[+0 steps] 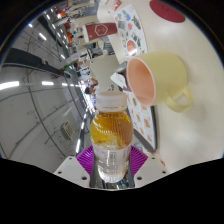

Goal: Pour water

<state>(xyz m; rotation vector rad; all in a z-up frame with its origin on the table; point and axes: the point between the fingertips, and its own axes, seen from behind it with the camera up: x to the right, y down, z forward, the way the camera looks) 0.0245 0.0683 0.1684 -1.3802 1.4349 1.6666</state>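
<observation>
Between the purple-padded fingers [112,165], closed against its sides, a clear plastic bottle [112,140] of amber liquid tilts toward a yellow cup [160,78] just beyond, to the right. Part-full, smooth and squeezable, it seems best held mid-body, firmly.

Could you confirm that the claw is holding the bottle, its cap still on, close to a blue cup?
Not quite: the cup is pale yellow with a pinkish inside, not blue. The rest holds: the gripper view shows the claw shut on the bottle, its white cap still on, with the cup tilted just beyond it.
</observation>
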